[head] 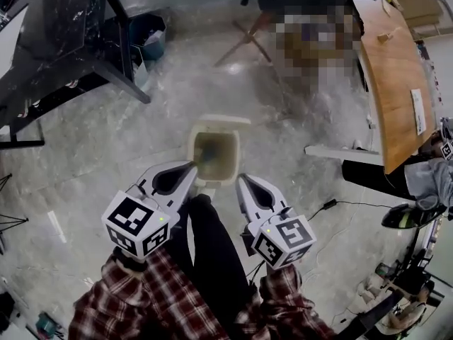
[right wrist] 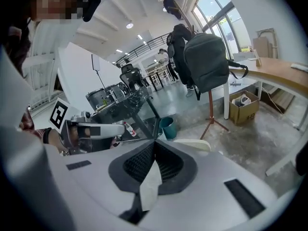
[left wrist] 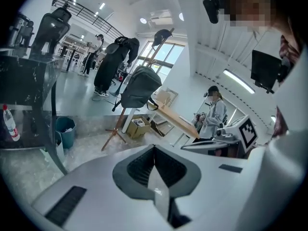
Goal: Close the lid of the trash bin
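Since our left gripper (head: 187, 170) and right gripper (head: 241, 182) hang with jaws pressed together on nothing, just short of the open trash bin (head: 238, 154) on the floor, we should reach its lid (head: 223, 120) at the far rim and tip it gently towards us

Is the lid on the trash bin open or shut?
Open. The head view looks straight down into the cream plastic trash bin, showing its dark inside, and its lid is tipped back behind the opening.
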The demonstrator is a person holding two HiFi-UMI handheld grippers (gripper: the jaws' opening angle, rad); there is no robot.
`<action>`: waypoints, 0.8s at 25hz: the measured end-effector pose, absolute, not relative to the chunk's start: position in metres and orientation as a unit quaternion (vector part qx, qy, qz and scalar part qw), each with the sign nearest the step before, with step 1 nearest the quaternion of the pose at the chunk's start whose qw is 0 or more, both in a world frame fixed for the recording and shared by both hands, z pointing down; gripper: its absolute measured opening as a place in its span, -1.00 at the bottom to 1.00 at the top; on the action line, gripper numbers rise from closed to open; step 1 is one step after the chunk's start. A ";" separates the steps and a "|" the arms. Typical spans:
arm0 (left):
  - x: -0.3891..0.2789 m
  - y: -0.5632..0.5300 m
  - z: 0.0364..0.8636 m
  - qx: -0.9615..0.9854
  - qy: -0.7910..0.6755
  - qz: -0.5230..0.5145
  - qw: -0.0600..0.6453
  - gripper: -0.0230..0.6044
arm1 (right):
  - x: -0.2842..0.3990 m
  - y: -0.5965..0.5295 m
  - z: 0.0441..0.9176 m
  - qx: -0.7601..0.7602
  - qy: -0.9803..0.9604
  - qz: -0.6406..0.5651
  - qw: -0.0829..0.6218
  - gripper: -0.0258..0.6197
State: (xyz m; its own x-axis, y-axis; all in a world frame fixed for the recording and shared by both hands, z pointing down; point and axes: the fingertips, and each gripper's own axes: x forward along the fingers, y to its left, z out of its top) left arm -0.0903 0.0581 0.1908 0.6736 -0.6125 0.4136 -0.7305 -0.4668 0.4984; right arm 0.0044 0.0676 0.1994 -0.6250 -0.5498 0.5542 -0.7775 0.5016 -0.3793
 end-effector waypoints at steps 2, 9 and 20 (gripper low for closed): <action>-0.088 0.057 0.213 0.846 -0.397 0.094 0.343 -0.89 | 0.006 0.065 0.219 0.390 -0.844 0.319 0.187 -0.88; -0.073 0.051 0.291 0.833 -0.390 0.104 0.377 -0.89 | 0.006 0.054 0.296 0.379 -0.837 0.346 0.187 -0.88; -0.042 0.019 0.373 0.841 -0.357 0.131 0.384 -0.89 | 0.035 0.046 0.398 0.393 -0.817 0.360 0.219 -0.88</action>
State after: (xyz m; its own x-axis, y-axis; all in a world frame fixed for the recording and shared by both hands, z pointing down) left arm -0.0419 0.0192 0.3731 0.7112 -0.4997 0.4944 -0.7009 -0.4497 0.5536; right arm 0.0353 0.0456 0.3980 -0.5949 -0.4842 0.6416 -0.8002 0.4320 -0.4160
